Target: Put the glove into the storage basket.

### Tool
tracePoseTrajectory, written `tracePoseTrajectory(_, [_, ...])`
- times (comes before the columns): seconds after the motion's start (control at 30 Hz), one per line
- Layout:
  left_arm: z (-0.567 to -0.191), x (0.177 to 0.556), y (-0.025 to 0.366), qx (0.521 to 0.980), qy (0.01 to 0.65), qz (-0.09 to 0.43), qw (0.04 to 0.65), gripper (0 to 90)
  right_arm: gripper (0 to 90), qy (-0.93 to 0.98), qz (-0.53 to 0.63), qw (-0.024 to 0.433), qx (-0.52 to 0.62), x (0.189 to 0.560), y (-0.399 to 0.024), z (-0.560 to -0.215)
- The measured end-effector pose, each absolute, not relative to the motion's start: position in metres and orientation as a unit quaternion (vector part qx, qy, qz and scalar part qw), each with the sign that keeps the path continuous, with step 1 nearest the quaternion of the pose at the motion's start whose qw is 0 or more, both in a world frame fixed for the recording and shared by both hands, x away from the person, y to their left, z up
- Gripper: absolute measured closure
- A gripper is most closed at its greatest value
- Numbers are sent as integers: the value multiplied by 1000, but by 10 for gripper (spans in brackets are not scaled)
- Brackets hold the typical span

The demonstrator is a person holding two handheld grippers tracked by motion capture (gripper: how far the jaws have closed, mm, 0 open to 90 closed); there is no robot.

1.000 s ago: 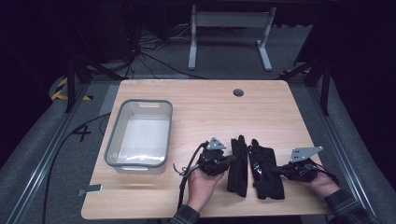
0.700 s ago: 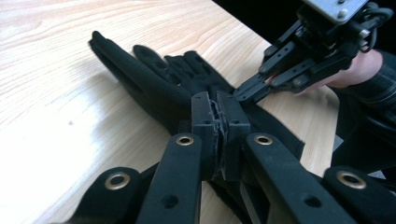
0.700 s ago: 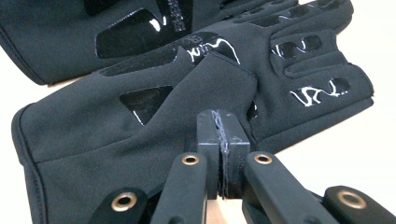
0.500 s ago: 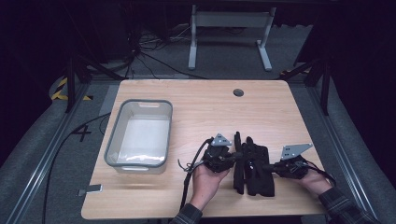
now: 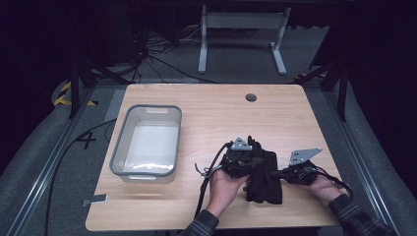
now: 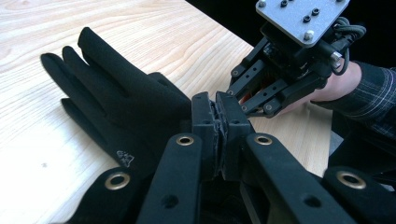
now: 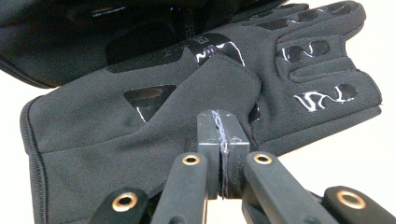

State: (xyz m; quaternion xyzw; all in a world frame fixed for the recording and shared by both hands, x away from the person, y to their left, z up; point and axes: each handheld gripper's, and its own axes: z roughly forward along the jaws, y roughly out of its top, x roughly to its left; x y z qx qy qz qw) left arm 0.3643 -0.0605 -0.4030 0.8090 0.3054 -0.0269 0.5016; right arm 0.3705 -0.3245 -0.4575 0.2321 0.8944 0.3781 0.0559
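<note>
Judging from how things lie, the work is about midway: the two gloves (image 5: 265, 184) have been brought together but neither is in the bin (image 5: 116, 158) yet. One wooden surface (image 5: 206, 113) carries everything. One grey bin stands on its left half, well apart from the hands, and it looks empty. The two black gloves lie near the front edge, right of the middle, overlapping in a dark bundle between the hands. In the right gripper view one sits partly on top of the other, palm side with its glossy grip marks facing up. Two grippers work them, one from each side. The left gripper (image 5: 255, 167) has its jaws clenched at the cuff edge of a glove, apparently nipping the fabric. The right gripper (image 5: 275, 173) has its jaws clenched too, with a fold of glove near the thumb drawn up into them. If the bin is the goal, what is left is to lift the pair, carry it left across the surface and drop it in.
</note>
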Motion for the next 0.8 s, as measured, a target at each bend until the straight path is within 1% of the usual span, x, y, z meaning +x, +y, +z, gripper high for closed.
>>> tracePoseTrajectory(0.4, [-409,369,-87,822,292,-35,489,876,899,895,381,62,223,373,-319,-457])
tracePoseTrajectory(0.5, [-409,369,-89,823,292,-34,487,876,899,885,395,75,233,372,-332,-448])
tracePoseTrajectory(0.53, [-409,369,-89,823,292,-34,487,876,899,885,395,75,233,372,-332,-448])
tracePoseTrajectory(0.6, [-410,369,-91,823,291,-34,487,876,899,886,383,89,247,372,-345,-447])
tracePoseTrajectory(0.8, [-409,369,-94,823,288,-34,488,876,900,890,373,79,252,372,-353,-453])
